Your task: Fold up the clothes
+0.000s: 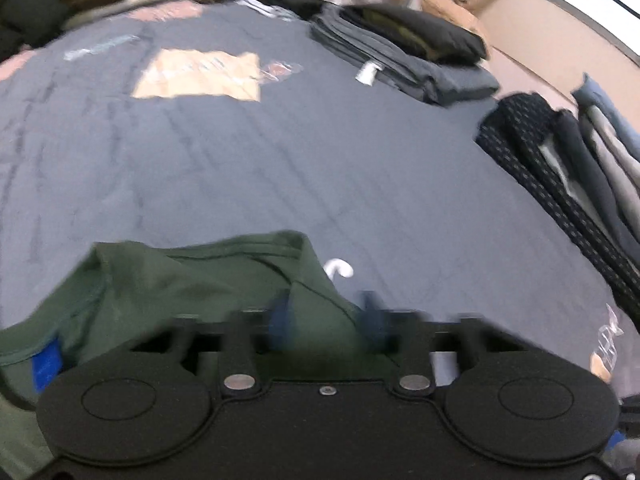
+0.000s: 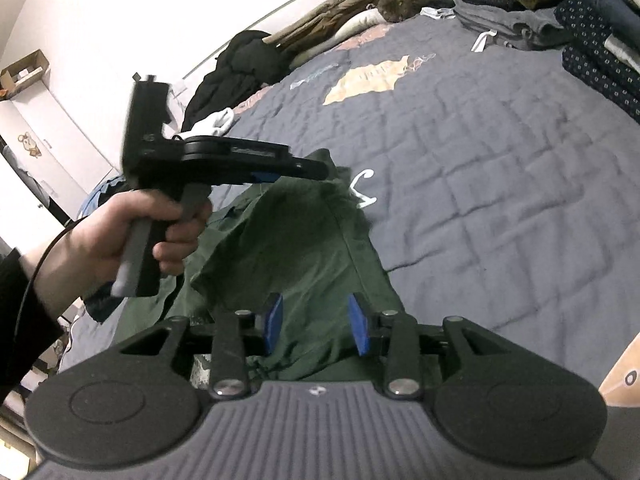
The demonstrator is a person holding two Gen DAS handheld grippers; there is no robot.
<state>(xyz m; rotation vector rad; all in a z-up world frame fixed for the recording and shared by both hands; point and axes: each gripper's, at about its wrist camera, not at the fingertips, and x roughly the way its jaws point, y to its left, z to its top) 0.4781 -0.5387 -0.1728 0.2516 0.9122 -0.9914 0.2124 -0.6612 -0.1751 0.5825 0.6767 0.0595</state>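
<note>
The left gripper (image 1: 324, 320) shows only as a blur in its own view, with green cloth between its blue pads; from the right wrist view its tip sits pinched on a raised corner of the green garment (image 2: 288, 248), so it seems clamped on the fabric, though motion smear leaves some doubt. The person's left hand (image 2: 132, 236) grips its handle at about nine o'clock in that view.

The right gripper (image 2: 316, 324) has its blue fingers (image 2: 274, 322) held apart, with the garment lying beneath and between them, nothing pinched.

The garment is rumpled, bunched toward the near edge of the bed (image 2: 500, 184), one corner lifted toward twelve o'clock. Farther out, at one to two o'clock, stacks of folded clothes (image 1: 404, 56) sit along the far side of the blue quilt, with a dotted dark pile (image 1: 532, 148) nearer.

To handle the garment well, the judgement is that the right gripper should close on a matching edge or corner rather than a mid-panel bunch, so both grips pull the cloth taut and flat. A seam or hem makes the surest purchase; loose jersey slips and drags folds along with it.
</note>
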